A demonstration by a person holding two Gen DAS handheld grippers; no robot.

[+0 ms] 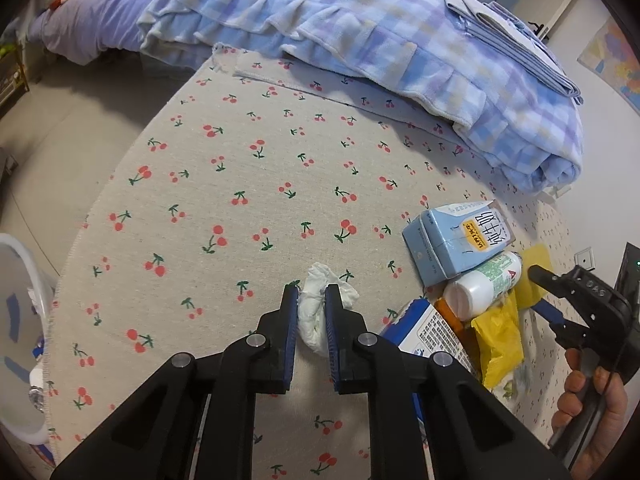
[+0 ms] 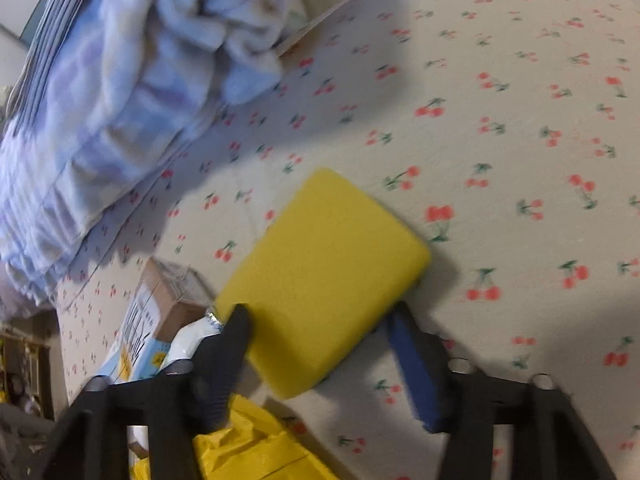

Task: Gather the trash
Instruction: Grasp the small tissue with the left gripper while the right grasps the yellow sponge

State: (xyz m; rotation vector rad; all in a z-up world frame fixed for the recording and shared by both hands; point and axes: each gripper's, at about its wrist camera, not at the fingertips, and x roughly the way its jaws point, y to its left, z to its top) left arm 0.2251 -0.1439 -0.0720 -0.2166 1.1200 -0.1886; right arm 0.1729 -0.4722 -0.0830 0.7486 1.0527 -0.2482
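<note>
My left gripper [image 1: 312,296] is shut on a crumpled white tissue [image 1: 320,312], held just above the cherry-print bedspread [image 1: 224,184]. My right gripper [image 2: 320,316] is open, its fingers on either side of a yellow sponge [image 2: 324,276] that lies on the spread; the grip looks loose. That gripper also shows in the left wrist view [image 1: 560,292], beside the sponge [image 1: 536,276]. Close by lie a blue milk carton [image 1: 456,240], a white bottle [image 1: 480,284], a yellow wrapper [image 1: 500,344] and a printed box [image 1: 428,332].
A blue checked blanket [image 1: 360,28] is heaped at the back of the bed, with folded cloth [image 1: 512,40] on it. A clear plastic bin [image 1: 20,320] stands on the floor at the left edge of the bed.
</note>
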